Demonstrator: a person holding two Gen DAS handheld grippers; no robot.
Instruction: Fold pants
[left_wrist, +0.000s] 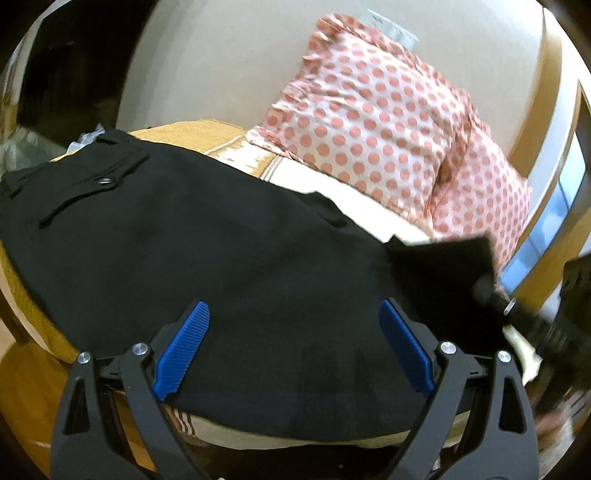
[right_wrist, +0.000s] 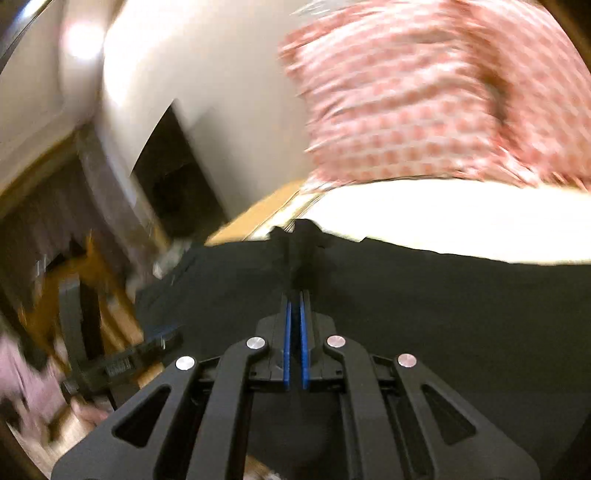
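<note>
- Right gripper: blue pads drawn together with only a sliver between them; a bunched peak of black cloth rises just beyond the tips, so it appears clamped on an edge of the black pants, though blur hides the pinch itself
- Left gripper: jaws wide apart, nothing between them; hovers over the near edge of the pants
- Pants lie spread on the bed, button pocket at their far left; polka-dot pillow beyond them, well apart from the pocket
- Judged step: carrying the pinched edge across the pants to make a fold
- To do it well: keep the clamp firm; lift just clear so lower layers do not drag; lay edge on edge; left gripper could pin the near edge of the pants to stop sliding
- Risk: thin cloth slipping out mid-carry
</note>
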